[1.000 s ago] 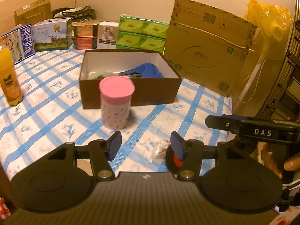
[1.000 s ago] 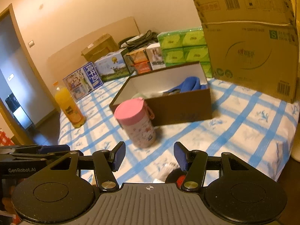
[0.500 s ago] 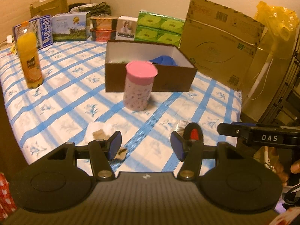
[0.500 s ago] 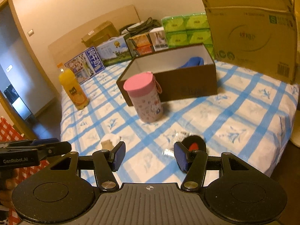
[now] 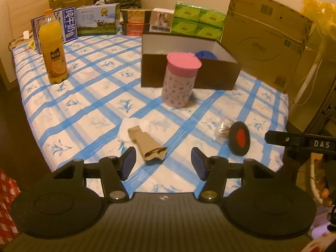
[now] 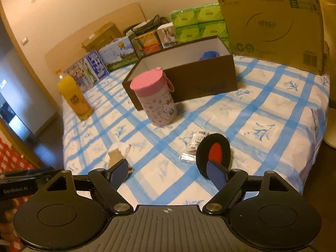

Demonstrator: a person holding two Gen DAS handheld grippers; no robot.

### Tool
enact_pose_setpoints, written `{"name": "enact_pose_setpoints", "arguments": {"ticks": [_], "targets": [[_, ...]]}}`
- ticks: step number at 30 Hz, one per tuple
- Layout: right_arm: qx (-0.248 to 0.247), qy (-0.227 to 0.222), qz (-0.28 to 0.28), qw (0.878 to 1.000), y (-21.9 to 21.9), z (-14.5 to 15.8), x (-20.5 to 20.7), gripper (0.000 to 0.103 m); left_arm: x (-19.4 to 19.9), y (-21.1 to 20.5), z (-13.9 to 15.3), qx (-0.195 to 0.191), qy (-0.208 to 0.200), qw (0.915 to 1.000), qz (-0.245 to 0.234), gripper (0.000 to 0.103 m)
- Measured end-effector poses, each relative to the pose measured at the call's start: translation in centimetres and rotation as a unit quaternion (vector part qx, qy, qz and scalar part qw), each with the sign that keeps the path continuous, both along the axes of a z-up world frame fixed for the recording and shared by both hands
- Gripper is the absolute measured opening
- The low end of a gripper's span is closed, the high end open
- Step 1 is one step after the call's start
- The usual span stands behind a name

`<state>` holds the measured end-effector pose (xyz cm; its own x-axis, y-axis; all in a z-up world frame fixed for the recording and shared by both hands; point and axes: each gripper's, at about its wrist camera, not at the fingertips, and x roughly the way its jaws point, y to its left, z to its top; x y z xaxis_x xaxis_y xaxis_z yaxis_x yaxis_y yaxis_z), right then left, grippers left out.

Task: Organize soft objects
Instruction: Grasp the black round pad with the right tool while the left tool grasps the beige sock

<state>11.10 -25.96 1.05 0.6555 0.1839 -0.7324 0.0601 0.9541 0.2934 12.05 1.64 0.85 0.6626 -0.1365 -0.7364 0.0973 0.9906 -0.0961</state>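
A beige sock [image 5: 147,145] lies on a white cloth [image 5: 134,127] near the front edge of the blue-checked bed. To its right rest a black round pad with a red centre [image 5: 239,141] and a clear plastic packet [image 5: 222,127]. My left gripper [image 5: 162,163] hovers open just short of the sock, nothing between its fingers. In the right wrist view the black pad [image 6: 214,153] stands just beyond my right gripper [image 6: 168,174], whose jaws are opening with nothing between them. The beige sock [image 6: 115,156] shows behind its left finger. A brown box [image 5: 189,63] holds a blue soft item [image 5: 205,54].
A pink-lidded cup [image 5: 180,79] stands in front of the box. An orange juice bottle [image 5: 53,48] is at the left. Cartons, green tissue packs [image 5: 197,22] and a large cardboard box [image 5: 264,33] line the back. The bed edge drops off at the front and right.
Both grippers have pulled back and tipped down, so the sock, cloth, packet and black pad have come into view. The right gripper's fingers have spread wider.
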Motion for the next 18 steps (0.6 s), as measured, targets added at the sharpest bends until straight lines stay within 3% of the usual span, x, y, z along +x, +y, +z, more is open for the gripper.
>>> {"name": "enact_pose_setpoints", "arguments": {"ticks": [18], "targets": [[-0.054,0.044,-0.008,0.998,-0.6,-4.5,1.3,0.082,1.9,0.2,-3.8,0.017,0.036,0.9992,0.007,0.055]]}}
